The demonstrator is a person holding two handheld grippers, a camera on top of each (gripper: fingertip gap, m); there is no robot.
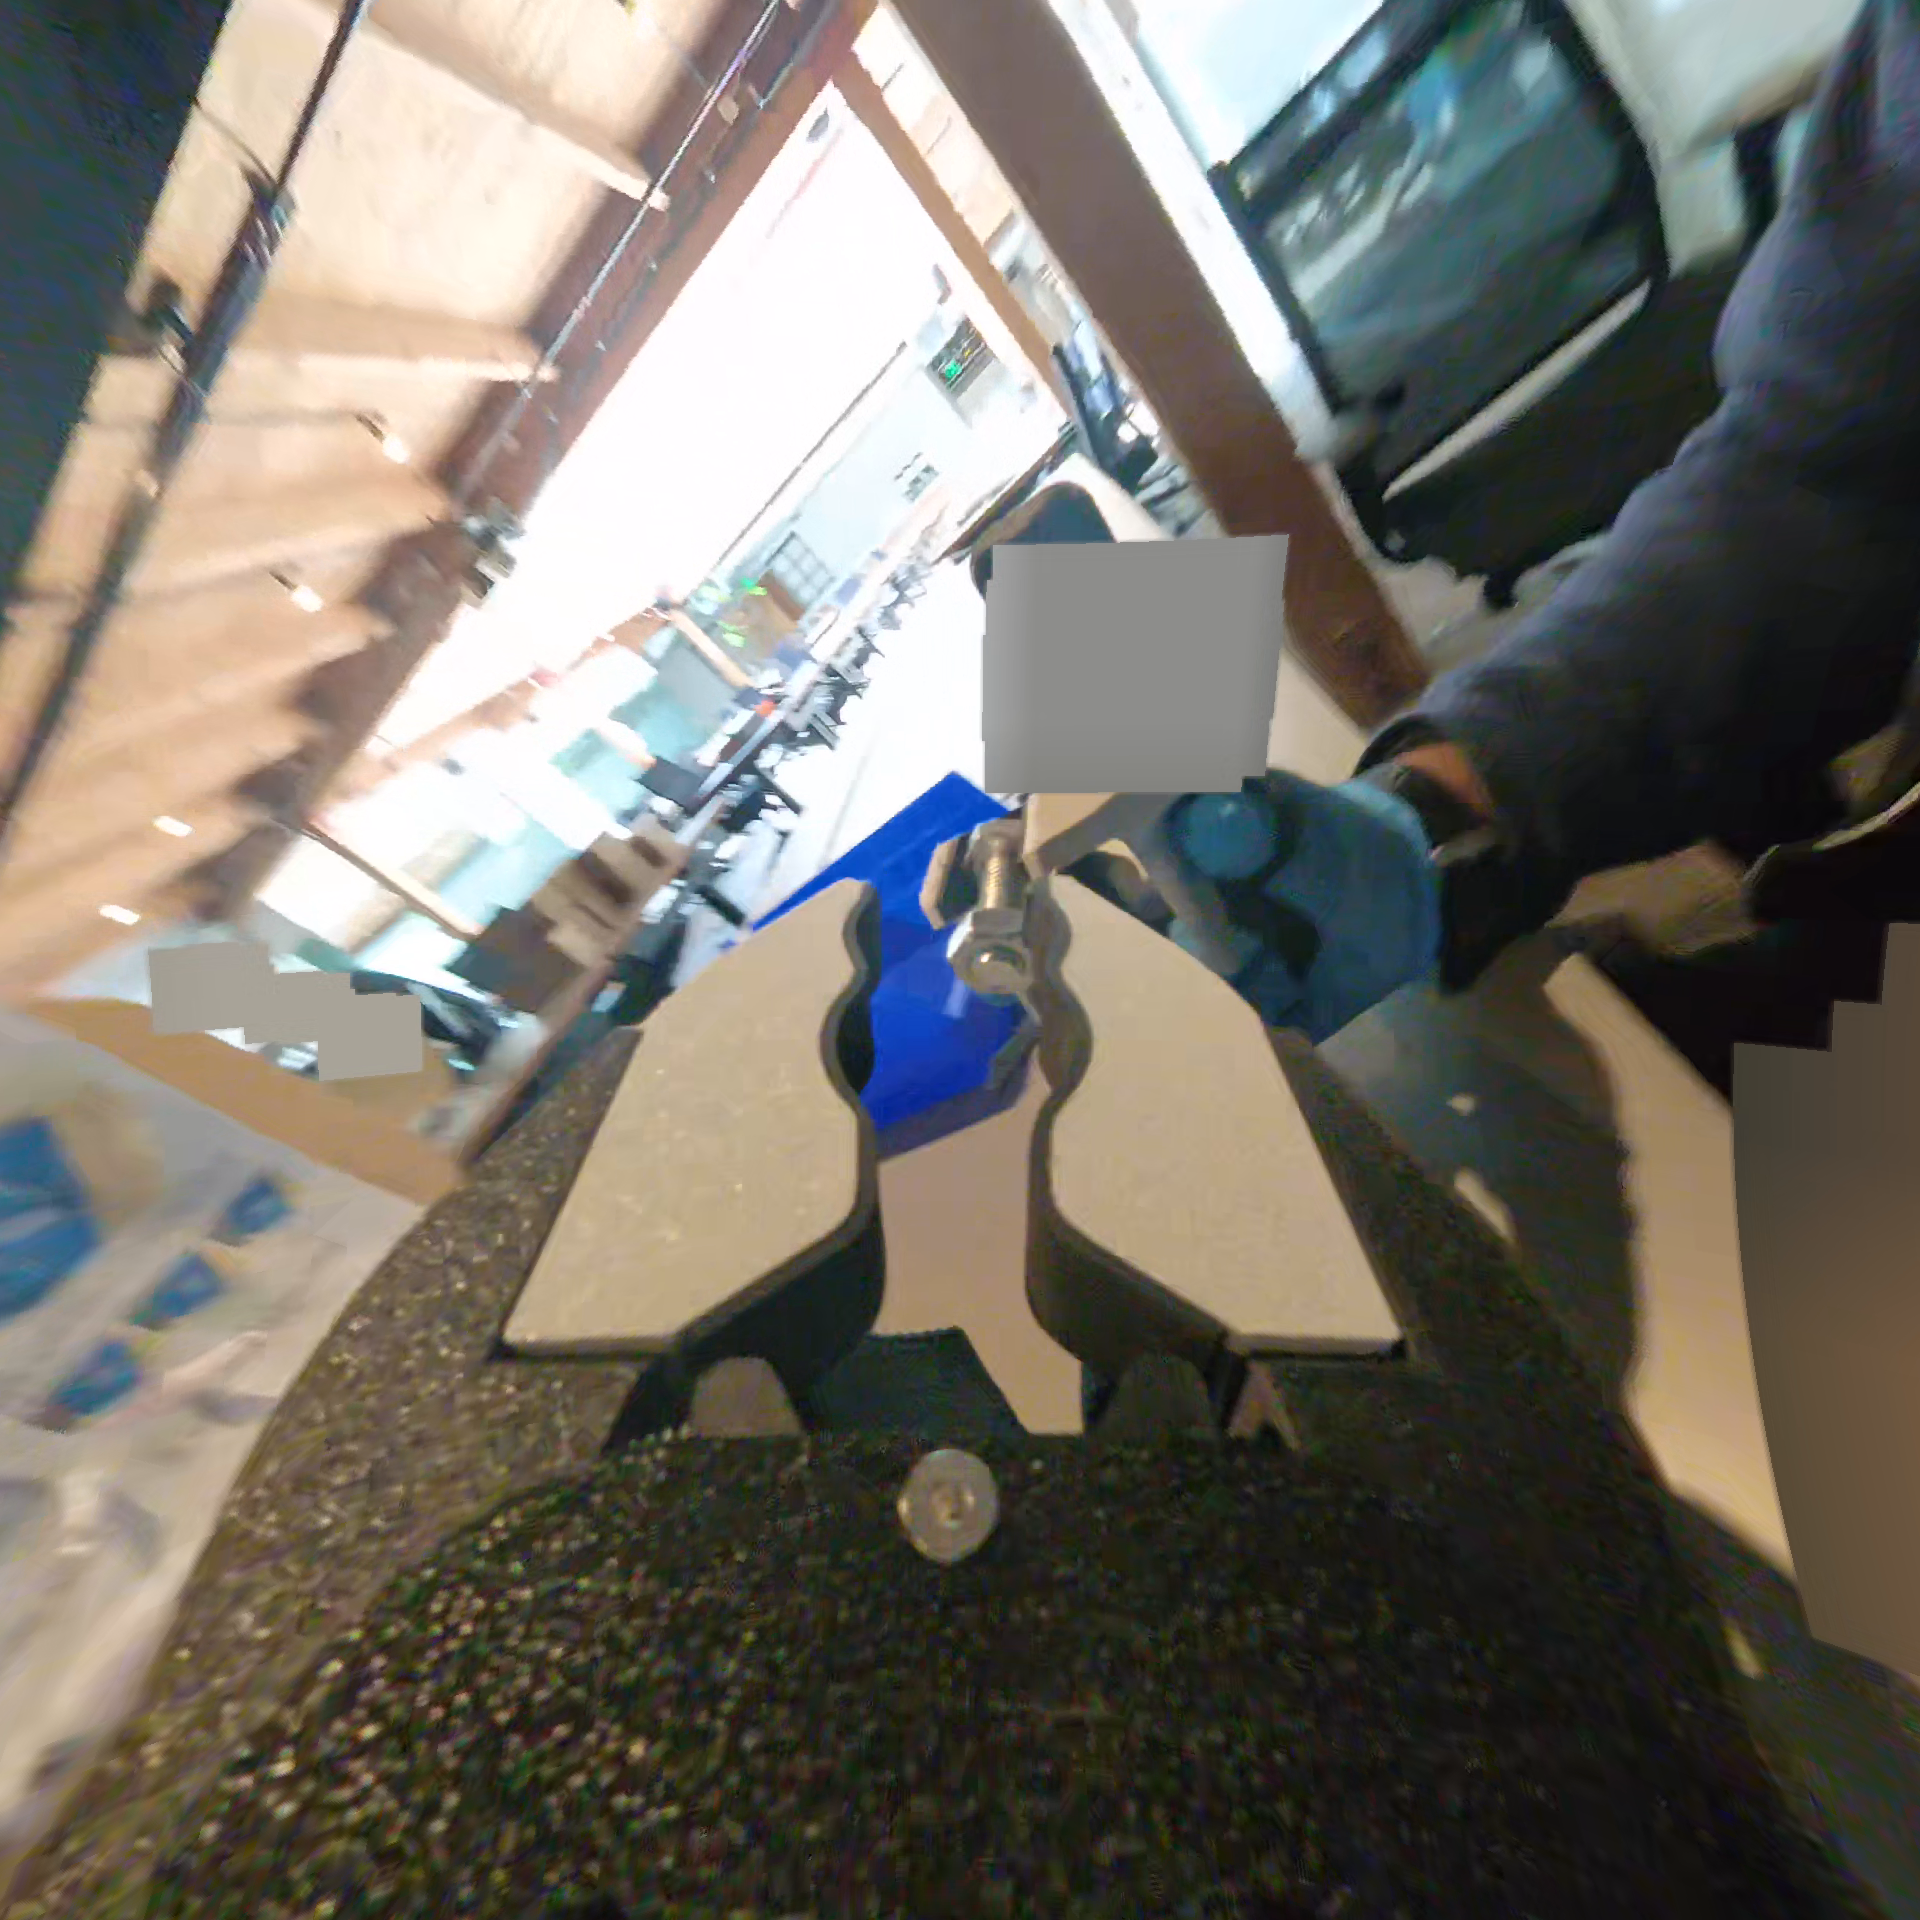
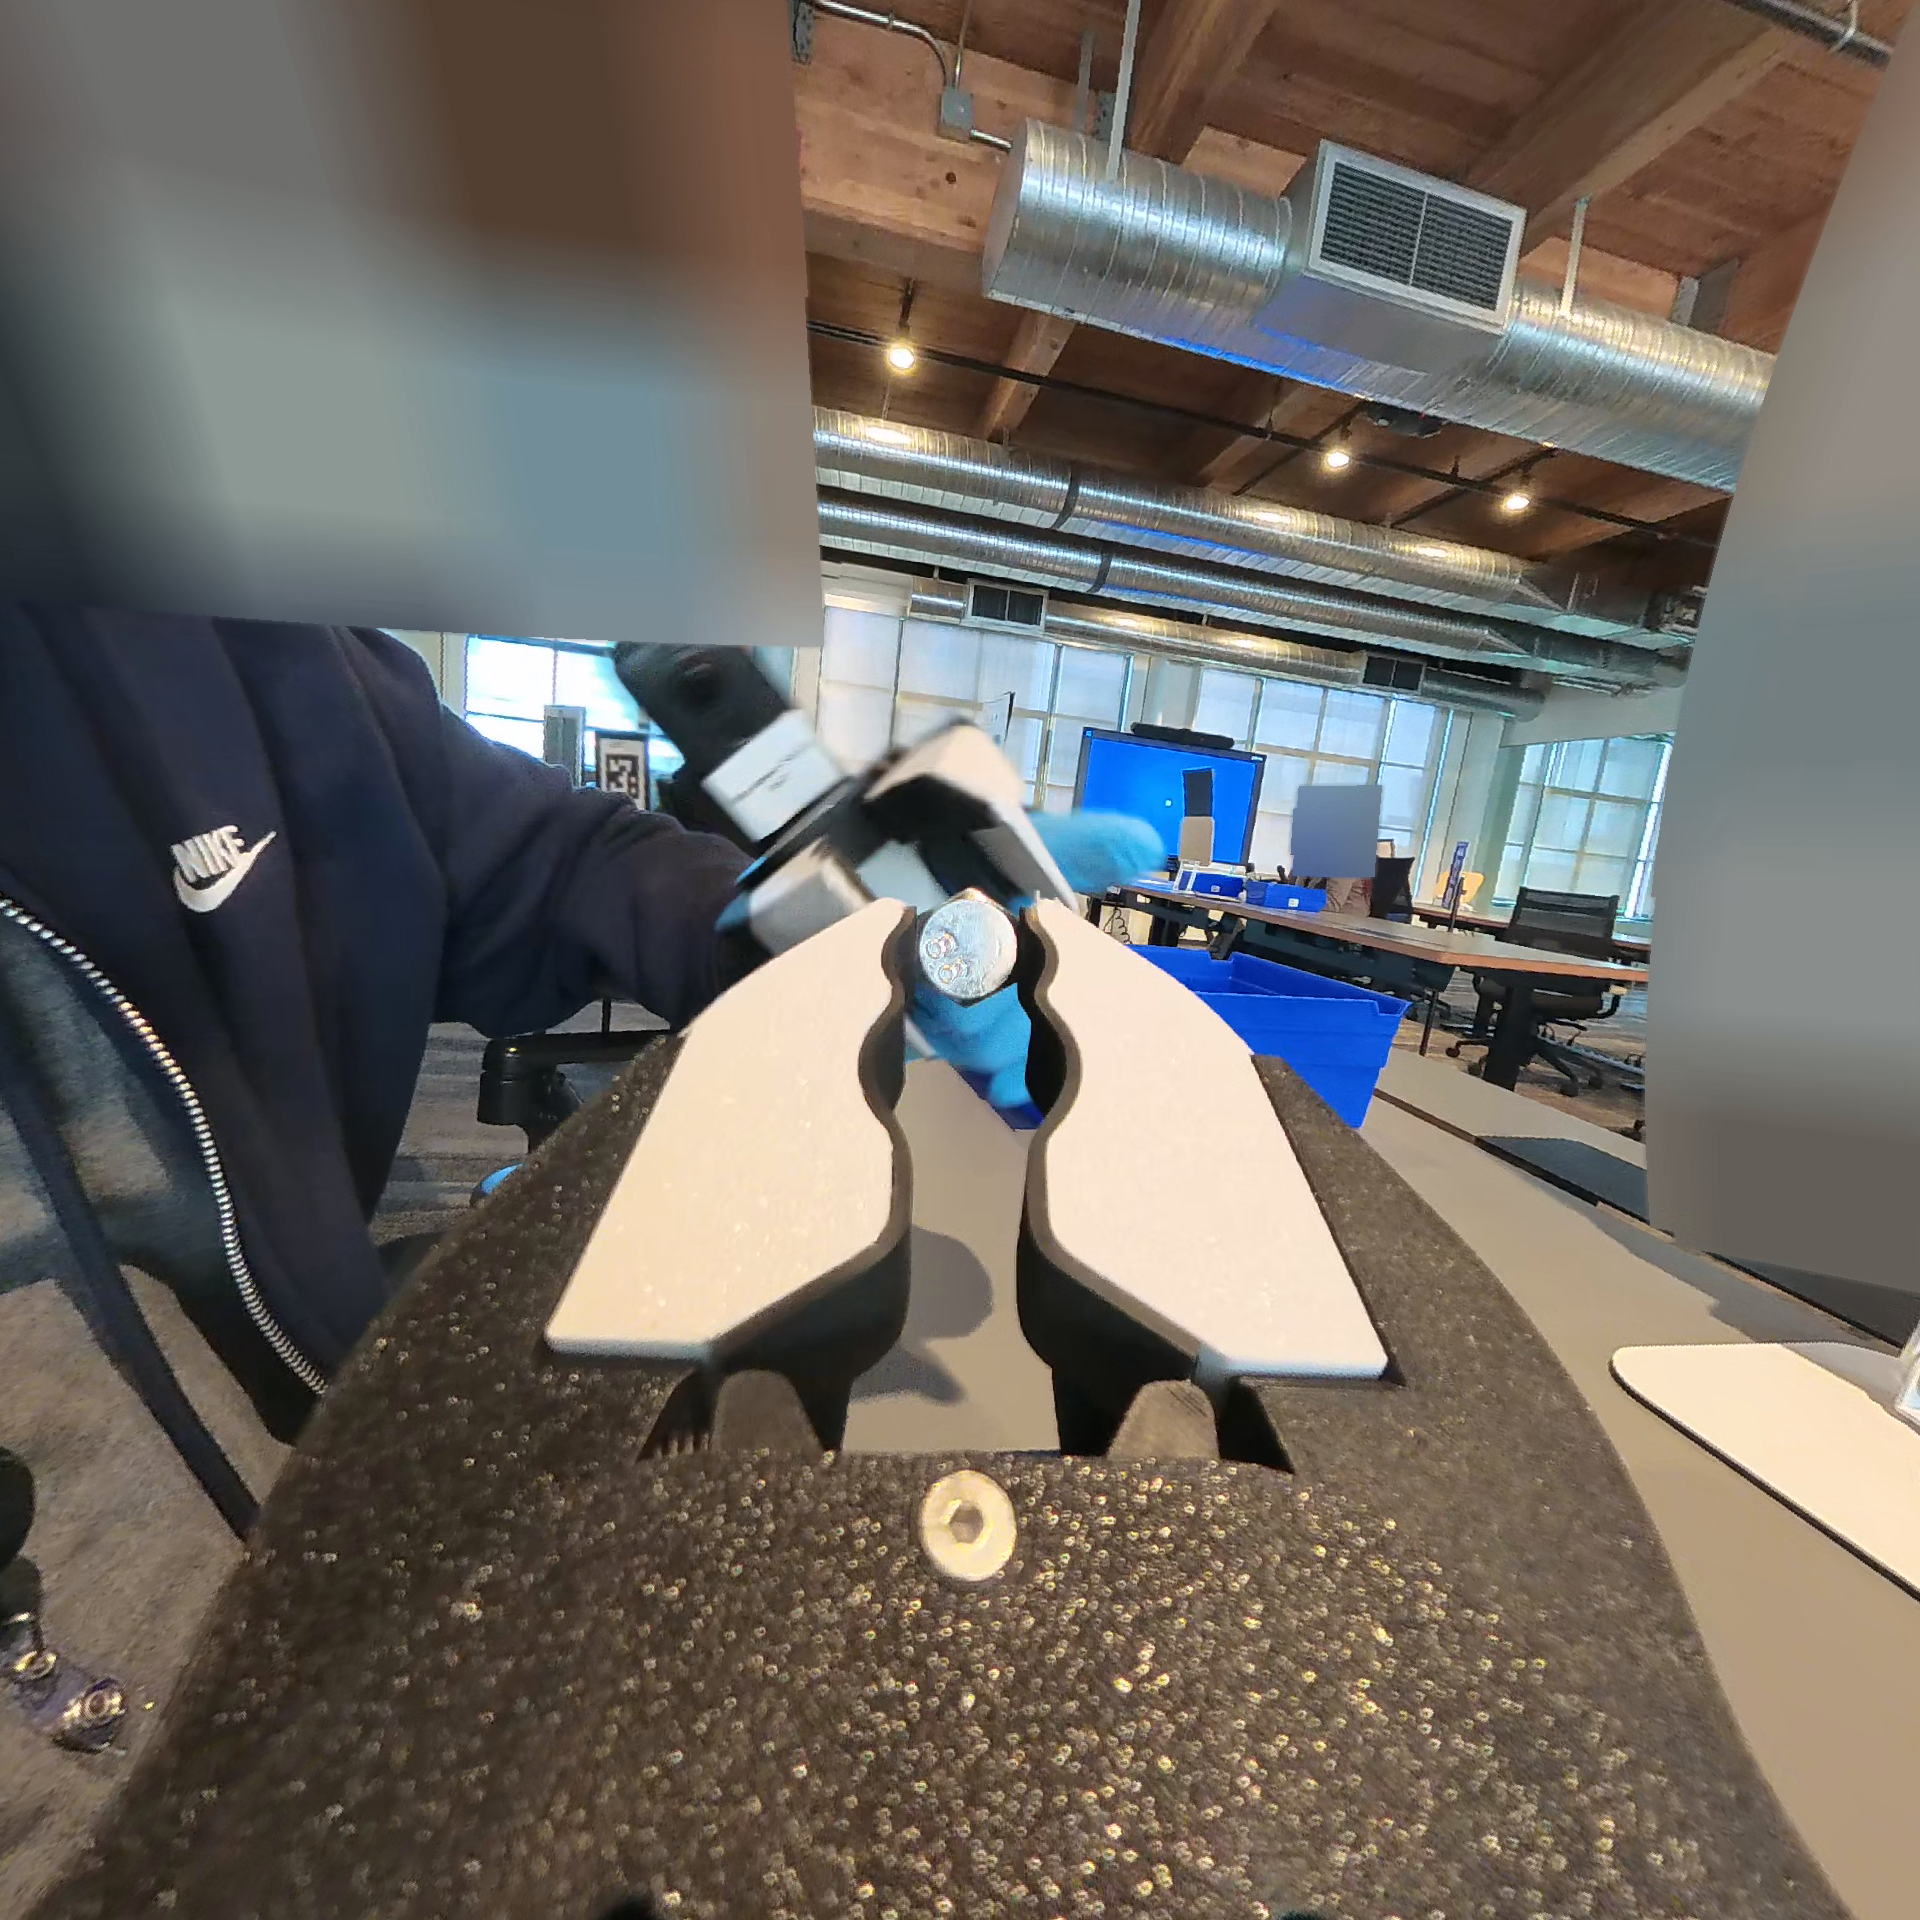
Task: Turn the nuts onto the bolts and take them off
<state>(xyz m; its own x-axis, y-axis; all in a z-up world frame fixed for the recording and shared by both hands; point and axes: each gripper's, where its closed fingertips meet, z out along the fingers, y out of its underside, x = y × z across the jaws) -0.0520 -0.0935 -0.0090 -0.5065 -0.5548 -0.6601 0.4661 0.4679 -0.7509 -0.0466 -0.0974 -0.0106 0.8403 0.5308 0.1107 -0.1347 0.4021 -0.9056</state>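
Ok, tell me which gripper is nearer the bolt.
Right. The right gripper clamps the bolt by its head between its fingertips; the left gripper is open, its tips apparently flanking the threaded part without clamping.

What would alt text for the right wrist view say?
The right gripper clamps the hex head of a steel bolt between its two white fingers. Behind it, a blue-gloved hand holds the left gripper, with a blue bin on the grey table.

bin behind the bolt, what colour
Bright blue bin, clearest in the right wrist view.
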